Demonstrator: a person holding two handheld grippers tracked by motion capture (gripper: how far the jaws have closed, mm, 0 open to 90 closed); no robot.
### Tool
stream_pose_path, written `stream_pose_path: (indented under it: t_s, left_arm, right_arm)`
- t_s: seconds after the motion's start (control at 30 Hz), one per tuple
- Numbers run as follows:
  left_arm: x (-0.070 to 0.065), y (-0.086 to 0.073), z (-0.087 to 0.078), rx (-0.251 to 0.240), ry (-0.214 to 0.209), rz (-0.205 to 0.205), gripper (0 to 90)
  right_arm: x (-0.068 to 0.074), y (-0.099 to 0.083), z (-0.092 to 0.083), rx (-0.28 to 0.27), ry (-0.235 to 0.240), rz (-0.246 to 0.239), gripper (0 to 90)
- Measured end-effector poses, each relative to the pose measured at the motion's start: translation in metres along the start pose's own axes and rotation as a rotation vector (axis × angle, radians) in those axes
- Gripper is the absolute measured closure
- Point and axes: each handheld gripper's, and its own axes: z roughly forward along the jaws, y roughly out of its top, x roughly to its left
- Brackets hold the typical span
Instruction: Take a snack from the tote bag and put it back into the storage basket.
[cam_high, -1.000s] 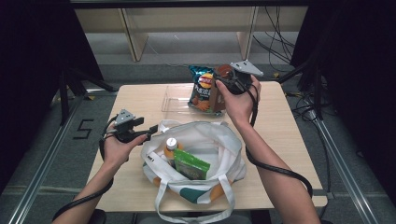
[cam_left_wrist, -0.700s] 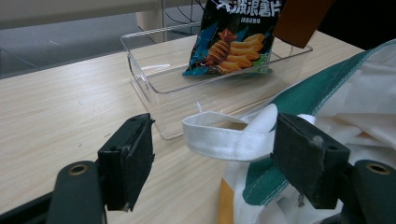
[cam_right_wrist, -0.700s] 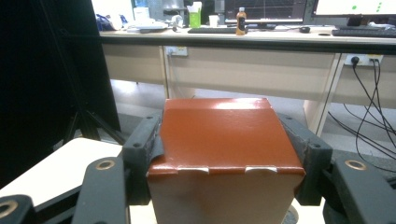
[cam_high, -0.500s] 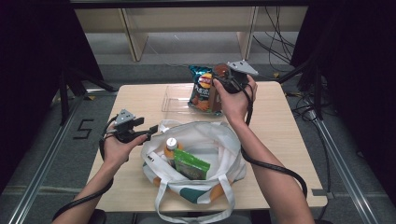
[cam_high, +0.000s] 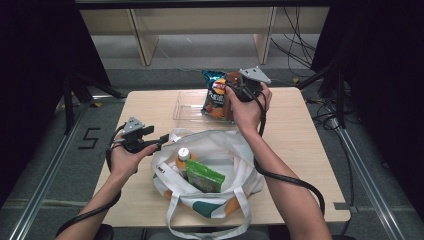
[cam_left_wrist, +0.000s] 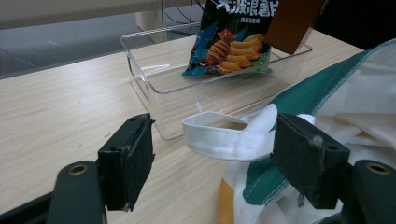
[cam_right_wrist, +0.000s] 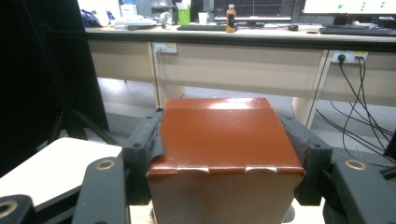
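Note:
My right gripper (cam_right_wrist: 224, 136) is shut on a reddish-brown carton (cam_right_wrist: 223, 140), its pads pressing the two sides. In the high view that right gripper (cam_high: 235, 86) holds the carton (cam_high: 232, 78) over the far end of a clear plastic tray (cam_high: 186, 107), beside a blue chips bag (cam_high: 216, 96) leaning in the tray. My left gripper (cam_left_wrist: 212, 144) stands open at the edge of a white-and-green tote bag (cam_high: 220, 150). The bag's white strap loop (cam_left_wrist: 224, 139) lies between its jaws, close to the right pad. Inside the bag lie an orange bottle (cam_high: 183, 156) and a green packet (cam_high: 205, 176).
The tray (cam_left_wrist: 154, 79) sits on the wooden table (cam_high: 300, 135) just beyond the tote. The chips bag (cam_left_wrist: 233, 42) and the carton (cam_left_wrist: 292, 23) show past it. Desks and cables stand behind the table; dark frames flank both sides.
My right gripper has drifted slightly left with the carton, closer to the chips bag. The left gripper and the tote have stayed put.

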Motion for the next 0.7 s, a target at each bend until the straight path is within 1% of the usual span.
stream_pose_path:
  t_s: [0.1,0.13,0.17,0.27,0.3,0.33,0.37,0.47,0.5,0.53,0.6,0.63,0.67,0.7]
  left_arm:
    - [0.0001,0.0001,0.0,0.003,-0.002,0.003,28.3]
    - [0.0002,0.0001,0.0,0.002,-0.002,0.004,28.3]
    - [-0.0001,0.0,0.0003,-0.001,-0.003,-0.001,28.3]
    - [0.0,0.0,0.0002,-0.001,-0.003,0.0,28.3]
    - [0.0002,0.0001,-0.0001,0.003,-0.002,0.004,28.3]
    - [0.0002,0.0001,0.0,0.003,-0.002,0.004,28.3]
    - [0.0002,0.0001,-0.0001,0.003,-0.002,0.004,28.3]
    - [0.0002,0.0003,-0.0006,0.001,0.001,0.004,28.3]
    - [0.0004,0.0002,-0.0006,0.002,0.003,0.002,28.3]
    - [0.0007,0.0,-0.0003,0.0,0.001,0.001,28.3]
    - [0.0006,0.0,-0.0007,0.003,0.005,0.002,28.3]
    - [0.0008,-0.0001,-0.0004,0.001,-0.002,0.001,28.3]
    - [0.0008,-0.0001,-0.0004,0.001,-0.001,0.002,28.3]
    - [0.0008,0.0,-0.0003,0.001,-0.001,0.001,28.3]
  right_arm:
    - [-0.0003,-0.0007,0.001,0.002,-0.006,0.002,39.7]
    - [0.0006,-0.001,0.0008,0.011,-0.009,0.005,39.7]
    - [0.0,-0.0015,0.0011,0.007,-0.009,-0.004,39.7]
    - [0.0004,-0.0014,0.0013,0.008,-0.017,0.002,39.7]
    - [0.001,-0.0009,0.0015,0.013,-0.018,0.018,39.7]
    - [0.0008,-0.0009,0.0025,0.009,-0.022,0.02,39.7]
    - [-0.0008,-0.0009,0.0034,0.003,-0.025,0.004,39.7]
    - [-0.001,-0.001,0.0043,0.003,-0.031,0.013,39.7]
    - [-0.0014,-0.0005,0.0048,0.005,-0.034,0.009,39.7]
    - [0.0001,-0.0005,0.0049,0.011,-0.041,0.034,39.7]
    - [0.0009,-0.0005,0.0061,0.009,-0.047,0.042,39.7]
    - [-0.0008,-0.0003,0.0068,0.007,-0.048,0.025,39.7]
    - [-0.0007,0.0,0.0072,0.011,-0.05,0.037,39.7]
    - [-0.0015,0.0001,0.0082,0.004,-0.05,0.028,39.7]
